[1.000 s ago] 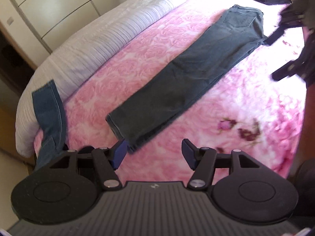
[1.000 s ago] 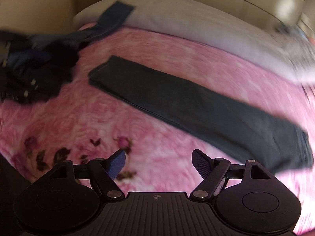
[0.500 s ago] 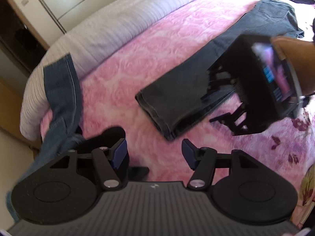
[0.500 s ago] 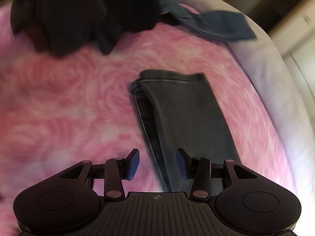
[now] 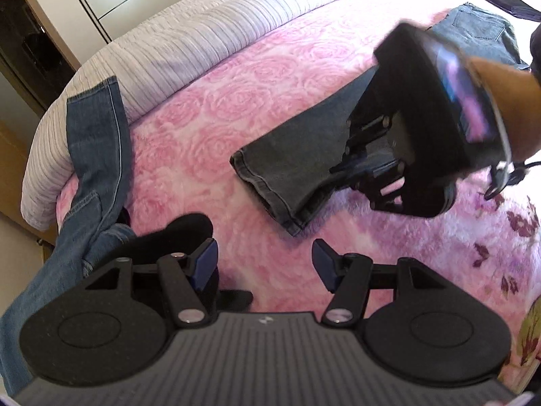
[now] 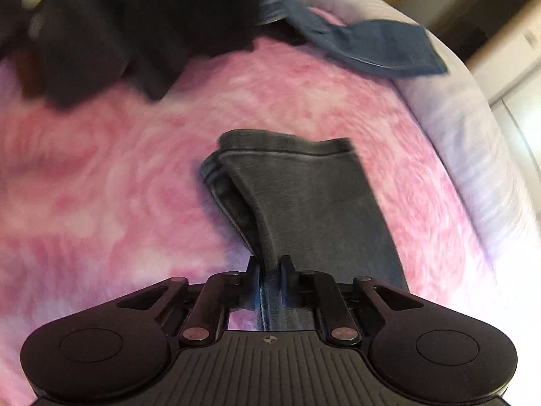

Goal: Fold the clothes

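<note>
No legible writing, perhaps, on grey jeans (image 6: 304, 199).

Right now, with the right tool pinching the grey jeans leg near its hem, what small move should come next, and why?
Probably bring the left tool, whose jaws stand apart over the pink rose-patterned blanket, onto the free corner of the folded dark grey jeans hem. The right tool is closing on one side edge only, with cloth between its pads, so lifting now would likely let the leg sag unevenly.

Trousers (image 5: 297, 165) on bedspread (image 5: 209, 128) — jeans (image 5: 91, 155) leftward
</note>
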A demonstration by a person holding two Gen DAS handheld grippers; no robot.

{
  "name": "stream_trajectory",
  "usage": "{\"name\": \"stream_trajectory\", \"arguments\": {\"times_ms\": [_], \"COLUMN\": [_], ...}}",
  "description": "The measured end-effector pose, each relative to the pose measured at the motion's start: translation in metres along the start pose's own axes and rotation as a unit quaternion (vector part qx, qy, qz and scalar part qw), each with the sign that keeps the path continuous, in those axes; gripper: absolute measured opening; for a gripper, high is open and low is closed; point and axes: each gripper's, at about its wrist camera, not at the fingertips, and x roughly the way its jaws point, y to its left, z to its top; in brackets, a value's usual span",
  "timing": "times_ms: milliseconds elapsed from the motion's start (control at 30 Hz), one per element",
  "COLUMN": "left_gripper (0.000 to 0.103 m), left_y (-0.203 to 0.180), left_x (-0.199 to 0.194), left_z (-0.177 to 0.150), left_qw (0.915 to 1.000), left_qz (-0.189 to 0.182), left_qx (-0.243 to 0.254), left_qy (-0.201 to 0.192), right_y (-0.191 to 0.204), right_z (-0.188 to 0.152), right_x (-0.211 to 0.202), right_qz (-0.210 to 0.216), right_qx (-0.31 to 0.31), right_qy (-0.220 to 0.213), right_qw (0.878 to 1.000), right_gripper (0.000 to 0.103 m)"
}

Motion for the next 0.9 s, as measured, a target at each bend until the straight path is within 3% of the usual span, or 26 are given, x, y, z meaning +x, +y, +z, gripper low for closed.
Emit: {"name": "stream_trajectory", "arguments": {"times_ms": [167, 233, 300, 367, 467, 567, 633, 667, 700, 767, 900], "left_gripper": [0.057, 0.057, 0.057, 0.057, 0.057, 0.057, 0.057, 0.057, 0.057, 0.058, 0.059], "left_y": [-0.009, -0.017, -0.026, -0.037, -0.058, -0.084, -0.103, -0.112, -0.122, -0.137, -0.162], "left_x": [0.001, 0.002, 0.003, 0.006, 0.012, 0.02, 0.025, 0.027, 0.029, 0.034, 0.058], "left_z": [0.02, 0.032, 0.049, 0.066, 0.095, 0.124, 0.141, 0.15, 0.158, 0.173, 0.202], "left_qw": [0.9993, 0.9982, 0.9964, 0.9943, 0.9909, 0.9887, 0.9876, 0.9869, 0.9859, 0.9841, 0.9807], "left_qz": [-0.015, -0.025, -0.034, -0.043, -0.051, -0.056, -0.062, -0.068, -0.072, -0.081, -0.097], "left_qx": [0.031, 0.051, 0.072, 0.09, 0.113, 0.128, 0.134, 0.138, 0.142, 0.149, 0.163], "left_qy": [-0.012, -0.019, -0.028, -0.038, -0.051, -0.055, -0.053, -0.051, -0.051, -0.052, -0.048], "right_y": [-0.054, -0.091, -0.132, -0.163, -0.196, -0.213, -0.217, -0.216, -0.216, -0.215, -0.218], "right_z": [-0.003, -0.017, -0.045, -0.084, -0.169, -0.272, -0.338, -0.365, -0.385, -0.409, -0.414], "right_x": [-0.054, -0.087, -0.125, -0.159, -0.193, -0.184, -0.161, -0.146, -0.133, -0.118, -0.118], "right_qz": [-0.006, -0.017, -0.03, -0.054, -0.091, -0.091, -0.071, -0.058, -0.047, -0.022, -0.006], "right_qx": [0.119, 0.208, 0.318, 0.416, 0.56, 0.685, 0.756, 0.783, 0.799, 0.815, 0.811], "right_qy": [-0.063, -0.101, -0.143, -0.175, -0.194, -0.187, -0.16, -0.139, -0.115, -0.096, -0.094], "right_qw": [0.991, 0.973, 0.937, 0.891, 0.8, 0.698, 0.63, 0.604, 0.588, 0.571, 0.578], "right_gripper": [0.009, 0.009, 0.009, 0.009, 0.009, 0.009, 0.009, 0.009, 0.009, 0.009, 0.009]}}
